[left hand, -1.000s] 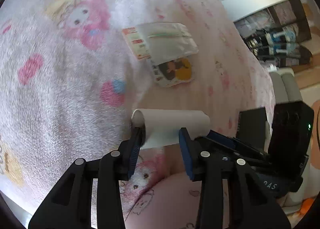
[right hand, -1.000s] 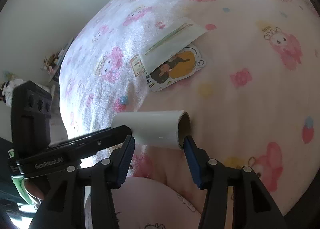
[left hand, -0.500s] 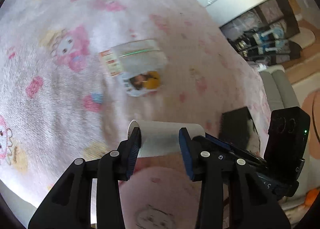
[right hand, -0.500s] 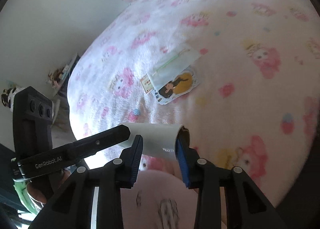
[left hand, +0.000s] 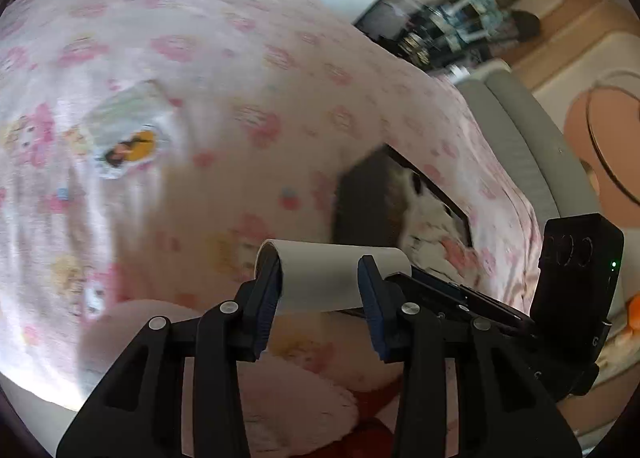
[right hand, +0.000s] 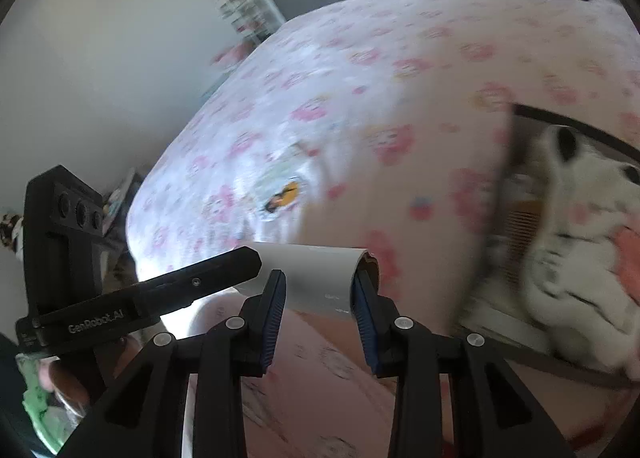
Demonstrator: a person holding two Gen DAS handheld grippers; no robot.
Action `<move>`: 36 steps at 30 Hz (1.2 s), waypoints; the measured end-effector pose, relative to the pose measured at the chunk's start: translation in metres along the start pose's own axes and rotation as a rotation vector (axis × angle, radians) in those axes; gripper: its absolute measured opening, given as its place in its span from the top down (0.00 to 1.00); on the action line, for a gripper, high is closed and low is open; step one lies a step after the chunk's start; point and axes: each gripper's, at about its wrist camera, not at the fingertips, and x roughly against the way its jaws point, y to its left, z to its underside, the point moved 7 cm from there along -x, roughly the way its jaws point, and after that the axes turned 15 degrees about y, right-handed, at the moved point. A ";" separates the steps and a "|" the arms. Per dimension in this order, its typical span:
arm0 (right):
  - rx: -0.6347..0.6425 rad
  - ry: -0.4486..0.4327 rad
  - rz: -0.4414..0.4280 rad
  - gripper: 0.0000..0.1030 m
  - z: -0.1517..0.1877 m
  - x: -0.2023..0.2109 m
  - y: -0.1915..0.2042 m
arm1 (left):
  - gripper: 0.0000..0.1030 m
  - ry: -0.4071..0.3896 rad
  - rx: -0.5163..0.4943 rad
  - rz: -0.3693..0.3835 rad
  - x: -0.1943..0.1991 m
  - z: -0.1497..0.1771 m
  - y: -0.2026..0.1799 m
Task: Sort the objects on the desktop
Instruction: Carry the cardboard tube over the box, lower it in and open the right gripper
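white roll [left hand: 324,278] clamped between both hand-held grippers, above pink blanket [left hand: 240,98]

roll [left hand: 320,278]: white | blanket [left hand: 240,78]: pink, cartoon print | tongs pads [right hand: 272,306]: blue

Matt white paper roll [left hand: 320,274] with cardboard core, fuzzy pink printed cloth blanket [left hand: 248,106], glossy plastic packets [left hand: 128,126]

Left tongs [left hand: 320,286] clamped, right tongs [right hand: 318,292] clamped, side by side, angled downward
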 end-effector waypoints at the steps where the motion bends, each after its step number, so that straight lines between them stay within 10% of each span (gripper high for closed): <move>1: -0.012 -0.010 0.012 0.70 0.004 0.007 -0.007 | 0.62 0.011 -0.019 0.004 -0.005 0.003 -0.012; 16: -0.235 -0.177 0.088 0.69 0.045 0.073 -0.117 | 0.62 0.098 -0.241 0.045 -0.083 0.005 -0.133; 29: -0.237 -0.119 -0.001 0.70 0.038 0.029 -0.135 | 0.59 0.165 -0.191 -0.110 -0.115 -0.001 -0.105; 36: -0.211 -0.140 -0.049 0.70 0.040 0.030 -0.126 | 0.62 0.045 -0.239 -0.054 -0.080 0.000 -0.119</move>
